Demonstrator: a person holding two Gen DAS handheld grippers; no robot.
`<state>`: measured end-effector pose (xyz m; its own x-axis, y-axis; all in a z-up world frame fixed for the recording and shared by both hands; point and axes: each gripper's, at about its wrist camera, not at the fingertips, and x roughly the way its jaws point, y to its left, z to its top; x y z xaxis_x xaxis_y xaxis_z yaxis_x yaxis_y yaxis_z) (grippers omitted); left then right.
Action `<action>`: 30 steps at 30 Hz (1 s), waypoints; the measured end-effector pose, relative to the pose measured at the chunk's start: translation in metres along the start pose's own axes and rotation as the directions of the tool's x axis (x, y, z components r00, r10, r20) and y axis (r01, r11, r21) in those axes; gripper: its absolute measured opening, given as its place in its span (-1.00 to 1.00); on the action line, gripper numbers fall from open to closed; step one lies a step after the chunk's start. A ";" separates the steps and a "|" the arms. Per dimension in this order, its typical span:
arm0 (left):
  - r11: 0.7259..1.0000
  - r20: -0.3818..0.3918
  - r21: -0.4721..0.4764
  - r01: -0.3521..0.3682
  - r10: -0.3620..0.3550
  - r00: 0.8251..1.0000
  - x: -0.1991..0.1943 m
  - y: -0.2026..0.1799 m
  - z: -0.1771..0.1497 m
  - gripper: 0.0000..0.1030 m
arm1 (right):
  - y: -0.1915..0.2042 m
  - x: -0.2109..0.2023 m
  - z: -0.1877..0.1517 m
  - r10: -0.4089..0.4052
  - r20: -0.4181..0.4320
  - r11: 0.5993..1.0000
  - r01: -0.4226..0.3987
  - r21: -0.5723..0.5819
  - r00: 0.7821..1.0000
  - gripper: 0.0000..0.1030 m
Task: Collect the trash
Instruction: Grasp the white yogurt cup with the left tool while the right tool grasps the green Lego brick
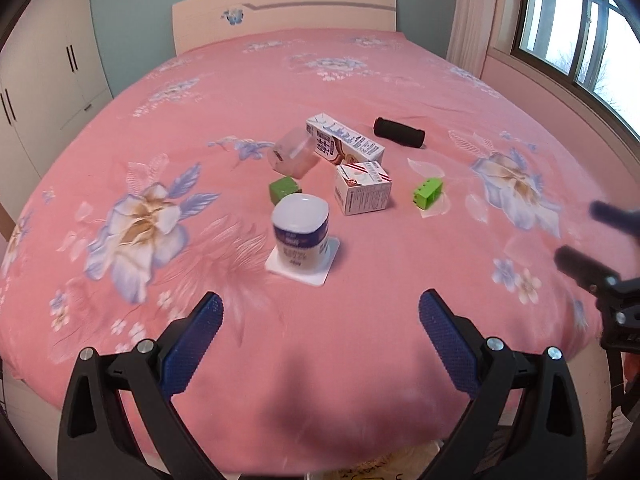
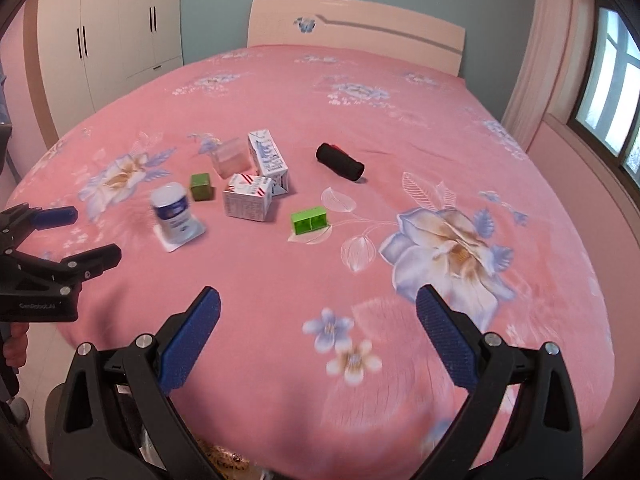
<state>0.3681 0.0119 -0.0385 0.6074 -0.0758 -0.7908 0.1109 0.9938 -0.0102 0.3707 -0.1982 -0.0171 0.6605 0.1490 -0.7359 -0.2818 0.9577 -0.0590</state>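
- While both grippers hang empty off the bed's (image 1: 360, 80) near edge, the left gripper (image 1: 320, 320) faces the yogurt cup (image 1: 300, 236) straight ahead, fingers spread wide.
- Upright on its square lid, the cup stands nearest that edge.
- Equally agape, the right gripper (image 2: 318, 320) sits farther off, the cup (image 2: 174, 216) forward-left.

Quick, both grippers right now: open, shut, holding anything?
Left gripper: open, holding nothing.
Right gripper: open, holding nothing.

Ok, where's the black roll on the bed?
In both views the black roll lies farthest back on the bed, right of the tall milk carton, apart from everything else.
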 end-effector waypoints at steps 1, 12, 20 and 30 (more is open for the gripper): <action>1.000 -0.007 -0.003 0.004 -0.004 1.000 0.009 0.001 0.003 0.94 | -0.002 0.014 0.003 0.010 -0.007 1.000 -0.010 -0.003 1.000 0.87; 0.999 -0.069 -0.046 0.017 -0.020 0.997 0.094 0.013 0.030 0.93 | -0.017 0.148 0.027 0.103 -0.126 0.993 -0.110 -0.052 0.987 0.87; 0.998 -0.085 -0.047 0.033 -0.037 0.996 0.129 0.011 0.043 0.51 | -0.010 0.196 0.046 0.165 -0.141 0.979 -0.179 -0.093 0.976 0.62; 0.997 -0.078 -0.053 0.061 -0.065 0.995 0.138 0.011 0.046 -0.02 | -0.005 0.196 0.049 0.201 -0.148 0.971 -0.216 -0.098 0.968 -0.13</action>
<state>0.4893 0.0086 -0.1196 0.5360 -0.1335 -0.8336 0.1060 0.9902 -0.0904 0.5354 -0.1619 -0.1281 0.4802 0.3000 -0.8243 -0.4847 0.8740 0.0358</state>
